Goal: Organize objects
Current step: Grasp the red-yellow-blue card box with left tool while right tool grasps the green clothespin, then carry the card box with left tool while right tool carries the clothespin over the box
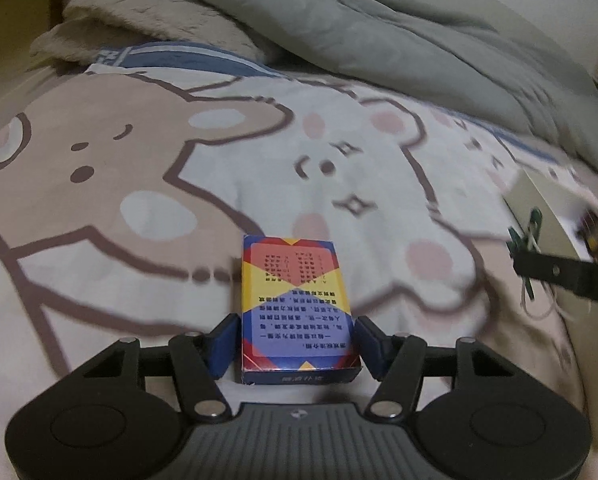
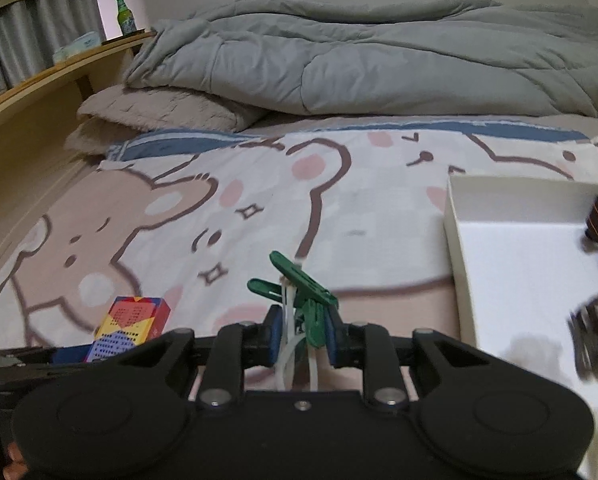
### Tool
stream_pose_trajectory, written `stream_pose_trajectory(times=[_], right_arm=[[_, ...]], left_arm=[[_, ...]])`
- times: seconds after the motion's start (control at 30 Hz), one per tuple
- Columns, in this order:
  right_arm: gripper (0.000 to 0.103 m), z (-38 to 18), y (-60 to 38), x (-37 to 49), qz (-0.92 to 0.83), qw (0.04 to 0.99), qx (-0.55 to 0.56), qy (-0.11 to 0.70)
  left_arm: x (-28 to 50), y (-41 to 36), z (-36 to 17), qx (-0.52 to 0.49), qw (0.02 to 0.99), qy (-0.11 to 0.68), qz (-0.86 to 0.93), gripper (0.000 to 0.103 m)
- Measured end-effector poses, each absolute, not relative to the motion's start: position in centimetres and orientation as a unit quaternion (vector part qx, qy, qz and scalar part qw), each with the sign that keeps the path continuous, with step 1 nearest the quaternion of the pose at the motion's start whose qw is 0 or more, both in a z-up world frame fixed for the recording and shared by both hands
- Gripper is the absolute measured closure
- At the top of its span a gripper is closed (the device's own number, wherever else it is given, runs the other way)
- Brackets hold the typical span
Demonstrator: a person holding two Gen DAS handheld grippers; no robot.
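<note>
Left wrist view shows the card box (image 1: 295, 308), a small printed carton in red, yellow and blue, pinched at its near end between the blue pads of the left gripper (image 1: 297, 346), its long faces squared to the jaws so it should not twist. To the right of the card box, the right gripper (image 2: 301, 338) has its jaws pressed together on a bunch of green clothespins (image 2: 305, 292), hard plastic clips strung on pale cord that dangles below. Gripping the bunch low probably keeps the loose clips together. Farther right of the card box lies the white tray (image 2: 457, 248), a stiff shallow carton holding dark, blurred items. Underneath is the soft bear-print bedsheet (image 2: 259, 184), with a rumpled grey quilt (image 2: 379, 60) beyond.
</note>
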State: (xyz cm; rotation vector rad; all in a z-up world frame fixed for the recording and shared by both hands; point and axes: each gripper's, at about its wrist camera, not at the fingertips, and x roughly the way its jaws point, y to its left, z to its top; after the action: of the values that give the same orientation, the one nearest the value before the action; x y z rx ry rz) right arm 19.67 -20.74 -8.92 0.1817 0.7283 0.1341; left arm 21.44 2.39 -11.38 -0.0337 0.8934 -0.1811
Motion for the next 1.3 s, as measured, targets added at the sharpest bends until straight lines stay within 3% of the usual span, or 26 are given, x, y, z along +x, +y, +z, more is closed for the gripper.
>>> stream_pose_trajectory(times=[0.4,0.7,1.03,1.3], right_arm=[[0.080,-8.8,-21.2,13.5,0.064,0.923,0.076,0.371],[0.080,-9.0,-19.9,10.9,0.082,0.924,0.048,0.370],[0.080,-9.1,-20.2,9.7,0.090,0.924,0.043,0.369],[0.080,-7.0,-21.0,9.1,0.092,0.931,0.050,0.350]], left_arm=[[14.6,3.5,-11.0,0.006,0.874,0.466,-0.139,0.039],[16.2,2.1,-11.1,-0.036,0.879,0.471,-0.066,0.037],[15.0,1.9,-10.5,-0.027,0.888,0.454,-0.060,0.041],[13.4,0.9,-7.0,-0.026,0.903,0.421,-0.086,0.041]])
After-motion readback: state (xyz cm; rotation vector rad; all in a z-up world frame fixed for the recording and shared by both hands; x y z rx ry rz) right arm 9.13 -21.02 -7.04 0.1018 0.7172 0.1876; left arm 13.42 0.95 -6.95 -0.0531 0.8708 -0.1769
